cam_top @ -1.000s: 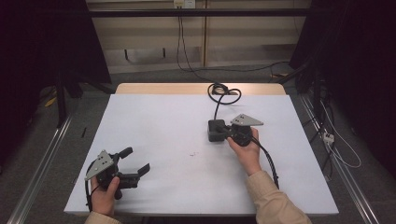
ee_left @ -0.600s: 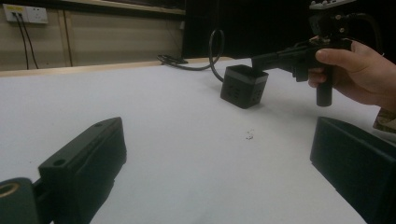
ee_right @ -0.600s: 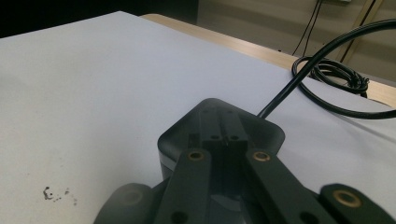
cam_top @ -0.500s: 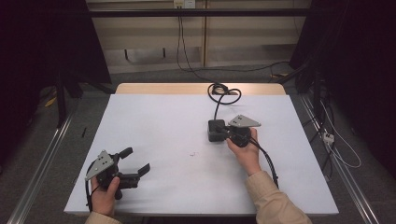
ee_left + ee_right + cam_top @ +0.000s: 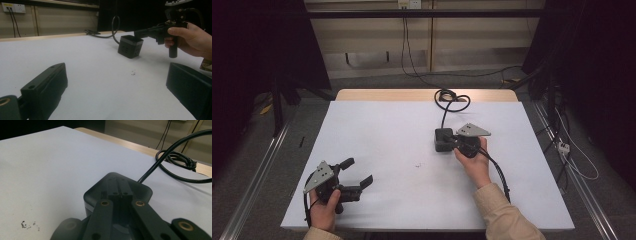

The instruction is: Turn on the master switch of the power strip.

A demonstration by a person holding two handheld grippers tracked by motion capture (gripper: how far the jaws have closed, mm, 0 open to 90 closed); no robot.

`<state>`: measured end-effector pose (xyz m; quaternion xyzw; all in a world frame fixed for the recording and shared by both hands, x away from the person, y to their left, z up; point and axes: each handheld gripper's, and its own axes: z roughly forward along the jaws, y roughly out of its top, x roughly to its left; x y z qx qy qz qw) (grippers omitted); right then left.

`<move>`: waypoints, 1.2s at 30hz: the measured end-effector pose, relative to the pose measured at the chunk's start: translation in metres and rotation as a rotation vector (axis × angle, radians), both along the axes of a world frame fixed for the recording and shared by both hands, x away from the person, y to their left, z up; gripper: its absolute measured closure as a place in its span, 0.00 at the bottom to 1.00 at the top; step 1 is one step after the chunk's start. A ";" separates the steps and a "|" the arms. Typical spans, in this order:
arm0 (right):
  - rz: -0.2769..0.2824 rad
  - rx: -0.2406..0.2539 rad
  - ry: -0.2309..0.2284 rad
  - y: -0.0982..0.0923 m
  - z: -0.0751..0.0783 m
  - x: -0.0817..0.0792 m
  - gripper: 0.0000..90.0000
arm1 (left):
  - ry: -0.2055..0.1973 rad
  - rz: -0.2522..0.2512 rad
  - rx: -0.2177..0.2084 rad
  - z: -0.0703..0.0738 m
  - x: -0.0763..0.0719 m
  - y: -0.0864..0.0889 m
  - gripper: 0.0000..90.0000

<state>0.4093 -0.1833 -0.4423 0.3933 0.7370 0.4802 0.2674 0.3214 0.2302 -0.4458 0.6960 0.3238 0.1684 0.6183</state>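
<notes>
The black box (image 5: pixel 443 139) stands on the white tabletop (image 5: pixel 387 135), right of centre and toward the far half. In the left gripper view the box (image 5: pixel 130 46) is a dark cube with a pale band just below its top edge. A black cable (image 5: pixel 451 100) runs from the box's far side to a loose coil near the tabletop's far edge; in the right gripper view the cable (image 5: pixel 172 147) rises from behind the box (image 5: pixel 117 186) and loops at the wooden strip.

The right tool (image 5: pixel 456 141) lies level at the box's right side, held by the right hand (image 5: pixel 474 162). Its jaws are closed together, their tips over the top of the box. In the right gripper view the two jaw tips sit side by side on the box's upper face. Whether they pinch any part of the box cannot be told.

The left tool (image 5: pixel 357 172) is well apart from the box, near the tabletop's near left corner, held by the left hand (image 5: pixel 324 210). Its jaws stand wide open with nothing between them.

A small dark speck (image 5: pixel 417 165) marks the tabletop between the two tools.
</notes>
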 end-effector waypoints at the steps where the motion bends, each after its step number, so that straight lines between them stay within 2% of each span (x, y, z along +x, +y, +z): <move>1: 0.000 0.000 0.001 0.000 0.000 0.000 1.00 | -0.002 -0.001 0.003 0.000 0.000 0.000 0.04; 9: 0.001 0.011 0.007 -0.001 0.000 0.000 1.00 | -0.002 0.004 0.001 0.000 -0.001 0.002 0.04; 36: -0.005 0.003 0.003 0.001 -0.001 -0.001 1.00 | -0.006 0.000 0.003 0.001 -0.001 0.001 0.04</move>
